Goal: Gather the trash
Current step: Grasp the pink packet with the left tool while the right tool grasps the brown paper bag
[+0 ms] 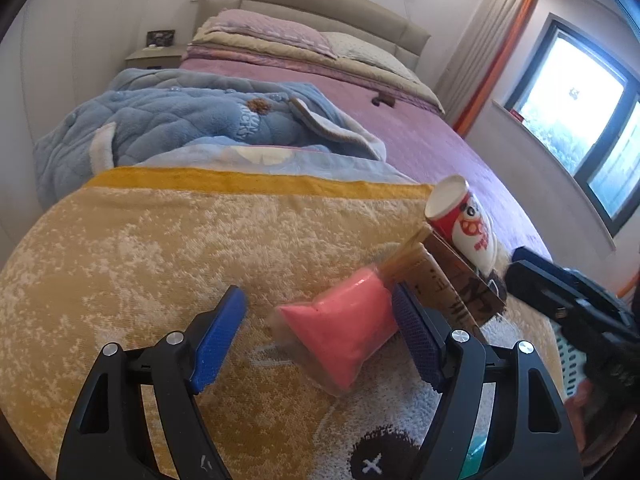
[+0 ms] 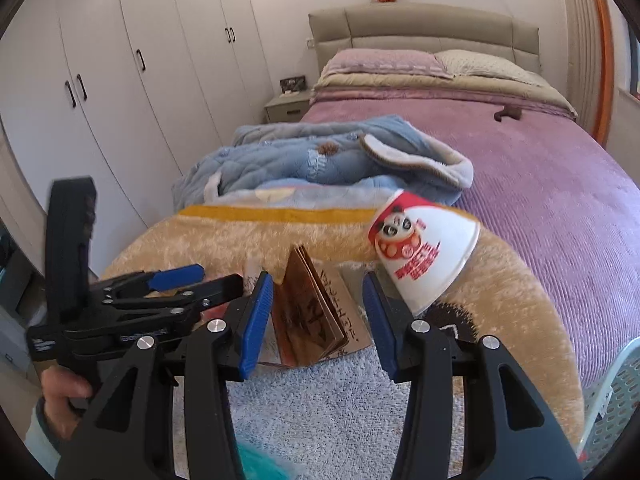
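Observation:
A pink plastic packet lies on the yellow plush blanket between the fingers of my open left gripper, close to the right finger. A brown folded cardboard piece lies just right of it, also in the right wrist view. A red-and-white paper cup lies tipped on its side beyond it. My right gripper is open around the cardboard, with the cup just past its right finger. The left gripper shows at left in the right wrist view.
A blue quilted garment lies behind the blanket on the purple bed. A white perforated basket stands at the bed's right edge. Wardrobe doors and a nightstand are at left, a window at right.

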Available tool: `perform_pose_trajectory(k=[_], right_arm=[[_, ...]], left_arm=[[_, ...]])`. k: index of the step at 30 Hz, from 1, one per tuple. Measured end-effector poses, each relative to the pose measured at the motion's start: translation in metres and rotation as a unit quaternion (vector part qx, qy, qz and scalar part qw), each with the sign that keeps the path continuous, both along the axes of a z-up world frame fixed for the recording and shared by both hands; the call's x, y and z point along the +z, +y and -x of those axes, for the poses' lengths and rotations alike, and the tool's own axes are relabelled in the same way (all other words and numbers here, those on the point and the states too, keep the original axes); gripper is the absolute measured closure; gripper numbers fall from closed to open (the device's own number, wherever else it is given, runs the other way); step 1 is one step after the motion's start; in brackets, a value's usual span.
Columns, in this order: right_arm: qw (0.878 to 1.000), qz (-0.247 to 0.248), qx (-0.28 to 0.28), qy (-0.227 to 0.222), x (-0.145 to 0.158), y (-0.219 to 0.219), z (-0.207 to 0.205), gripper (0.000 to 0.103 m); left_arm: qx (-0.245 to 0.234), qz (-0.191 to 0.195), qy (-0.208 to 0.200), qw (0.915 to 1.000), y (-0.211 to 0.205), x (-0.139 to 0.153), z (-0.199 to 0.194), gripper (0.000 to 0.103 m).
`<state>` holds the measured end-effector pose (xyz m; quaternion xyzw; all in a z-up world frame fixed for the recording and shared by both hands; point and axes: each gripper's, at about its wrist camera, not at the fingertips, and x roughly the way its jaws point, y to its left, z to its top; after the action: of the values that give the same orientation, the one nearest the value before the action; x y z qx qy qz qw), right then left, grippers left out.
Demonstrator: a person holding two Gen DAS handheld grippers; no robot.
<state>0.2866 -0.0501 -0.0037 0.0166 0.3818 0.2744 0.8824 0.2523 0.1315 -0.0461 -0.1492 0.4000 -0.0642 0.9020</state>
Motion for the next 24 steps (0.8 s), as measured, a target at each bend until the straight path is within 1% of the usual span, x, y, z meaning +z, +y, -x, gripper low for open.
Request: perform_pose_trajectory(k=[2, 4, 10, 11, 12, 13, 14, 16, 17, 18, 19, 21, 22, 23, 24], right_arm=[[1.0, -0.003, 0.0, 0.008, -0.005, 0.0, -0.002, 0.06], [1.0, -0.004, -0.001, 0.018, -0.011, 0.001, -0.006, 0.06], [0.999, -0.002, 0.004, 0.033, -0.025, 0.005, -0.009, 0.06], [0.999, 0.001, 0.005, 0.035, -0.026, 0.007, -0.009, 0.062], [0.999, 0.002, 0.011, 0.038, -0.028, 0.009, -0.009, 0.07], [0.999, 0.003, 0.015, 0.041, -0.03, 0.011, -0.009, 0.075], [0.999, 0.006, 0.016, 0.042, -0.031, 0.012, -0.008, 0.079], [0.999, 0.011, 0.017, 0.04, -0.032, 0.012, -0.007, 0.09], [0.999, 0.009, 0.018, 0.04, -0.031, 0.012, -0.006, 0.092], [0.999, 0.006, 0.018, 0.039, -0.03, 0.01, -0.004, 0.097], [0.999, 0.007, 0.015, 0.036, -0.029, 0.008, -0.002, 0.099], [1.0, 0.006, 0.009, 0.028, -0.024, 0.002, 0.003, 0.099], [1.0, 0.004, 0.007, 0.026, -0.021, -0.002, 0.006, 0.099], [1.0, 0.001, 0.004, 0.024, -0.019, -0.006, 0.008, 0.099], [1.0, -0.005, -0.002, 0.022, -0.014, -0.014, 0.012, 0.099]], left_arm=[[-0.006, -0.003, -0.003, 1.0, -0.002, 0.0, 0.002, 0.03], [-0.009, -0.016, 0.005, 0.9998, -0.006, -0.003, 0.002, 0.03], [-0.014, -0.034, 0.002, 0.9993, -0.014, -0.003, 0.003, 0.03], [-0.017, -0.035, 0.002, 0.9992, -0.015, -0.003, 0.003, 0.03], [-0.019, -0.037, 0.002, 0.9991, -0.016, -0.004, 0.003, 0.03], [-0.019, -0.04, 0.002, 0.999, -0.016, -0.004, 0.003, 0.03], [-0.02, -0.044, 0.003, 0.9988, -0.018, -0.004, 0.003, 0.03], [-0.02, -0.054, 0.004, 0.9983, -0.021, -0.004, 0.003, 0.03], [-0.02, -0.058, 0.004, 0.9981, -0.023, -0.004, 0.003, 0.03], [-0.02, -0.063, 0.004, 0.9978, -0.025, -0.004, 0.004, 0.03], [-0.022, -0.067, 0.003, 0.9975, -0.027, -0.004, 0.004, 0.03], [-0.023, -0.077, 0.002, 0.9968, -0.031, -0.003, 0.005, 0.03], [-0.023, -0.082, 0.001, 0.9963, -0.033, -0.003, 0.005, 0.033], [-0.028, -0.087, -0.001, 0.9958, -0.035, -0.003, 0.006, 0.041], [-0.034, -0.092, -0.005, 0.9952, -0.038, -0.002, 0.006, 0.045]])
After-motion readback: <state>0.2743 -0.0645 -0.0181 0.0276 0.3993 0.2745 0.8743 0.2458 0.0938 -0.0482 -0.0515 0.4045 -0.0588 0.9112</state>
